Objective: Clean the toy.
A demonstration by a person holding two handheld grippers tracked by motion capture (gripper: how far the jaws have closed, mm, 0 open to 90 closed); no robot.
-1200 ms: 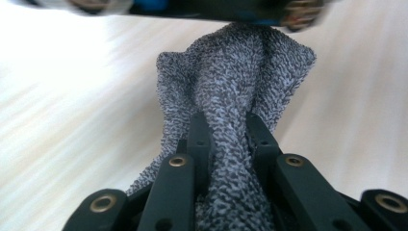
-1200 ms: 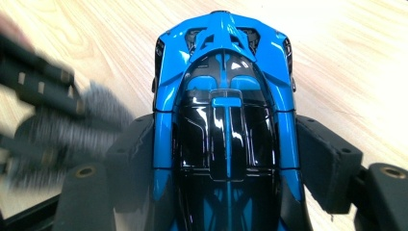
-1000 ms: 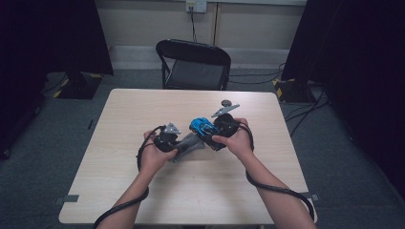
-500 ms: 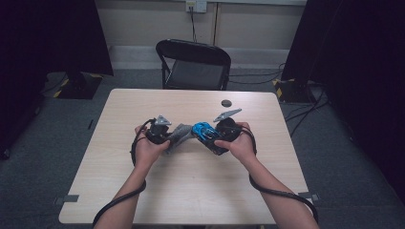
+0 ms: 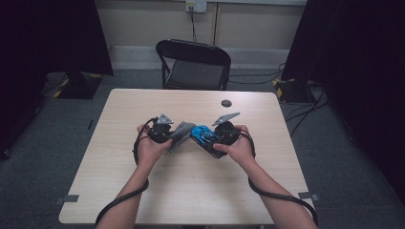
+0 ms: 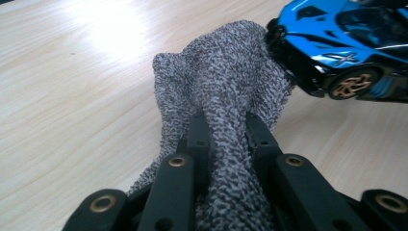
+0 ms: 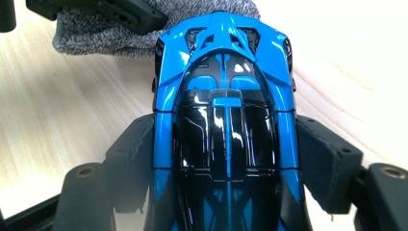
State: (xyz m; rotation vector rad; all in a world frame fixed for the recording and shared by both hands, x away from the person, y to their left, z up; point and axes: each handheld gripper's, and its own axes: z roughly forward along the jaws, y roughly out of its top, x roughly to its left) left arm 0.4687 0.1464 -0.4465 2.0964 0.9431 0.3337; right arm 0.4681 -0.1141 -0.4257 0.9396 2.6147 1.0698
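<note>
Toy car (image 7: 226, 120): glossy bright blue body, black roof and windows with a thin blue stripe down the middle; black underside, bronze-gold wheel spokes seen in the left gripper view.
Cloth (image 6: 226, 91): speckled grey and white, knobbly weave.
Left gripper (image 6: 226, 139): matt black jaws, brass-coloured rivets.
Right gripper (image 7: 226, 192): black jaws with dark grey pads.
Table (image 5: 143, 109): pale wood grain, light beige.
Round disc (image 5: 226, 103): dark, near black.
Chair (image 5: 193, 62): black.
Floor (image 5: 52, 143): grey-blue carpet.

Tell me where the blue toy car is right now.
The blue toy car is mid-table in the high view, clamped in the right claw, its end touching the grey cloth held by the left claw.
</note>
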